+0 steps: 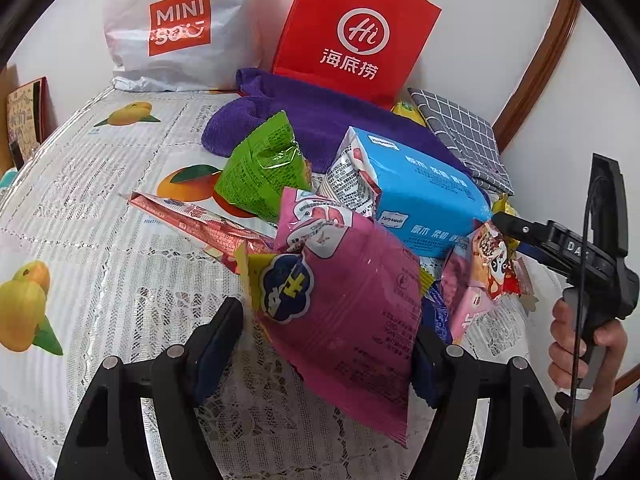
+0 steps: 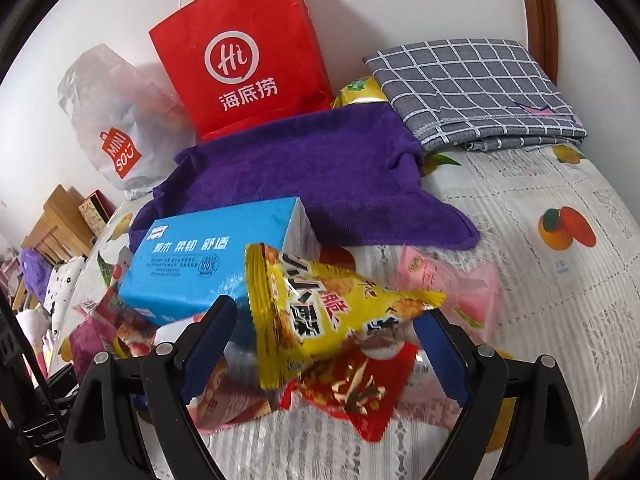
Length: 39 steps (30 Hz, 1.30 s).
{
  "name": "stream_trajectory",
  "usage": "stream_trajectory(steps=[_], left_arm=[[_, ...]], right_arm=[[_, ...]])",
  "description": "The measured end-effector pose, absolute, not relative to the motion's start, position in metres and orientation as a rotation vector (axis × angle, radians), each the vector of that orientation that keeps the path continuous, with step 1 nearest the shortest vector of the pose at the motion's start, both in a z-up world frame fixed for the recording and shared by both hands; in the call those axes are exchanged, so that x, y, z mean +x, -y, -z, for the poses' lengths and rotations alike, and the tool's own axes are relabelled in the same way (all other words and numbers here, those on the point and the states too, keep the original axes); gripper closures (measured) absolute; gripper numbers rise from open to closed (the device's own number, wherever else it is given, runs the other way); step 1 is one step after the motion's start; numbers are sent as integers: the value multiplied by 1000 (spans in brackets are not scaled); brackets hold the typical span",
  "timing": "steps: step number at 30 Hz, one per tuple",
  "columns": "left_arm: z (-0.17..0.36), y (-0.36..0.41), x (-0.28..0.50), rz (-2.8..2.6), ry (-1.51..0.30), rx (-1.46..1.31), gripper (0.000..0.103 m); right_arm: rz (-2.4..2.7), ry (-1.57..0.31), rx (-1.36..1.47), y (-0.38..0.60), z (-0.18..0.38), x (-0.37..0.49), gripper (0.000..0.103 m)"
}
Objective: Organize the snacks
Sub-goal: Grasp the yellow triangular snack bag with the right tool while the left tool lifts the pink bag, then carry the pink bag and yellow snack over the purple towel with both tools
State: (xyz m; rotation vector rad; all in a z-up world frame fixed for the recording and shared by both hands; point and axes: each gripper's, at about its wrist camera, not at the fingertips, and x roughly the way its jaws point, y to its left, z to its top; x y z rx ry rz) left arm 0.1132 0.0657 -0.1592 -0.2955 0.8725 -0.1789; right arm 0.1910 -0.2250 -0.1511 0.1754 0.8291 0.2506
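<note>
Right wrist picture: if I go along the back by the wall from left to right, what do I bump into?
White Miniso bag → red paper bag → yellow packet peeking out → folded grey checked cloth. The purple towel lies in front of them, so I left it out.
</note>
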Motion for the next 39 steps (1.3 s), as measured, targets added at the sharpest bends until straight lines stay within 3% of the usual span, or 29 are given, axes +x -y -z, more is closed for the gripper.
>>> stream_trajectory(steps=[3, 8, 25, 26, 27, 29, 33, 39], left_arm=[[159, -69, 112, 190, -867, -320, 31], [157, -69, 110, 174, -858, -315, 29], [124, -53, 110, 105, -781, -135, 22], [124, -51, 112, 114, -787, -133, 23], [124, -49, 113, 115, -794, -126, 33], [123, -46, 111, 116, -794, -127, 39], [116, -43, 100, 130, -786, -118, 62], [106, -42, 84, 143, -790, -130, 62]], right_arm=[[-263, -803, 171, 226, 148, 187, 31], [-268, -787, 190, 236, 143, 178, 42], [-248, -743, 154, 267, 129, 112, 44], [-247, -743, 151, 268, 130, 108, 44], [-243, -745, 149, 270, 131, 104, 44], [-239, -752, 148, 273, 133, 97, 44], [-237, -762, 153, 278, 137, 86, 44], [-220, -768, 156, 282, 139, 75, 44]])
